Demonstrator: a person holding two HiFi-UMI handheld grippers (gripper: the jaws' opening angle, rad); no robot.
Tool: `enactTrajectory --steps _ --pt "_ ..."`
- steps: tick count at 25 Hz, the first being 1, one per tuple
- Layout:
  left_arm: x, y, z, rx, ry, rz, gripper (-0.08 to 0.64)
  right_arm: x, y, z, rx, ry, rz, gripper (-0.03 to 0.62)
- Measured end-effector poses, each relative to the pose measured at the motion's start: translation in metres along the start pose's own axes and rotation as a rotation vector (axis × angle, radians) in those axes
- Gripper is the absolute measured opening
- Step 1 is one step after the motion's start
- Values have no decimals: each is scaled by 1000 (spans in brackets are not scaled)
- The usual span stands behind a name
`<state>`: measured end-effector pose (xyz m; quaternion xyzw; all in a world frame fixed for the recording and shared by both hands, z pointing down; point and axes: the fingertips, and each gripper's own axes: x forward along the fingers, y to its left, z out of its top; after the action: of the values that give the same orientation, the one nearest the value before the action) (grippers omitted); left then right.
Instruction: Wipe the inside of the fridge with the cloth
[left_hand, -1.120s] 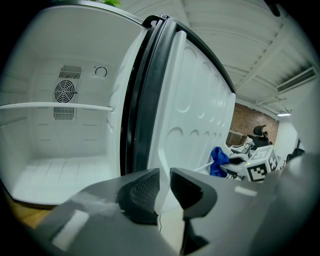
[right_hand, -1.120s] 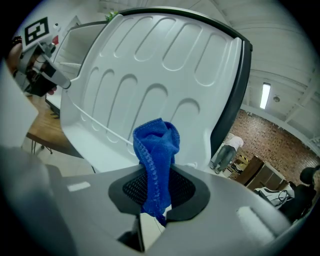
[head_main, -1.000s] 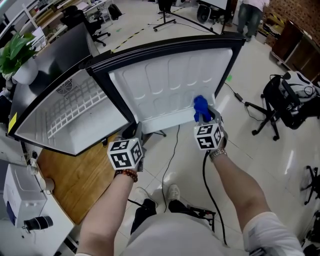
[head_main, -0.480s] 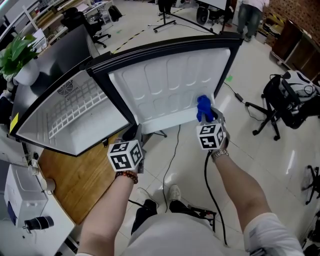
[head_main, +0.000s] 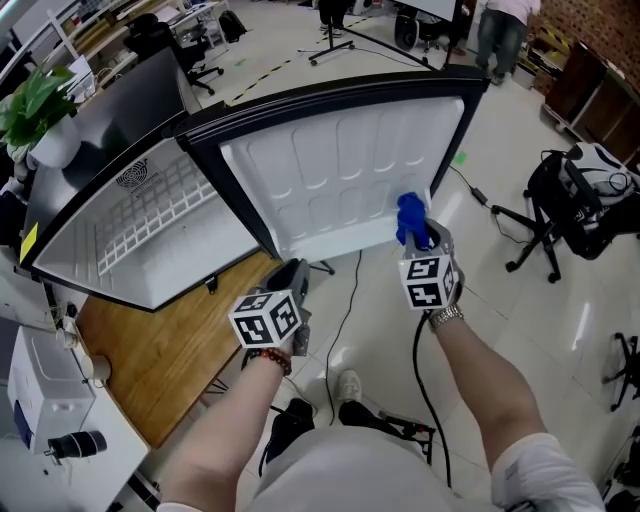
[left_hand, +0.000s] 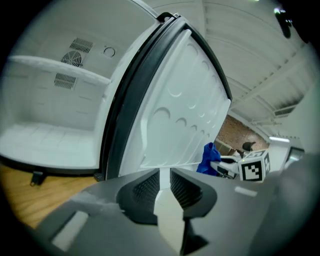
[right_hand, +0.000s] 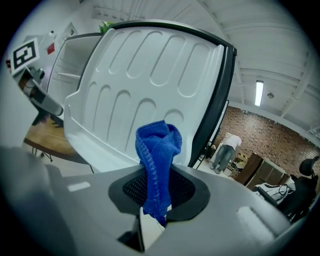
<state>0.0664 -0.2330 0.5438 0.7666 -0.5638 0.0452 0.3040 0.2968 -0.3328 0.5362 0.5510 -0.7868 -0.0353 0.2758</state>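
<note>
Blue cloth (right_hand: 157, 155) bunched upright, clamped in right gripper (right_hand: 156, 187), tip toward fridge door (head_main: 340, 170); left gripper (left_hand: 165, 181) slightly parted.

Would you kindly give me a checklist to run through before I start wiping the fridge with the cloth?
1. Cloth gripped in right claw: ok, pinched between the pads, with a bunch standing above them.
2. Door open: ok, swung wide with its inner side facing us.
3. Fridge inside reachable: ok, nothing stands in front of the opening.
4. Cloth touching the door shelf: cannot tell, it sits at the shelf's right end.
5. Left claw free: ok, narrowly apart with nothing between.
6. Cable clear of the feet: not ok, it trails to the shoes.
</note>
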Motion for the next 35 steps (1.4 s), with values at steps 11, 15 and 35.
enactTrajectory --steps 11,15,35 --pt "41 -7 -11 -490 -55 -137 137 -39 11 22 -16 -76 64 71" --pt "45 1 -9 -586 -105 -133 155 -53 20 30 -26 -99 92 71" --pt "37 27 -3 -719 -261 -144 81 -73 86 41 -89 -131 229 71"
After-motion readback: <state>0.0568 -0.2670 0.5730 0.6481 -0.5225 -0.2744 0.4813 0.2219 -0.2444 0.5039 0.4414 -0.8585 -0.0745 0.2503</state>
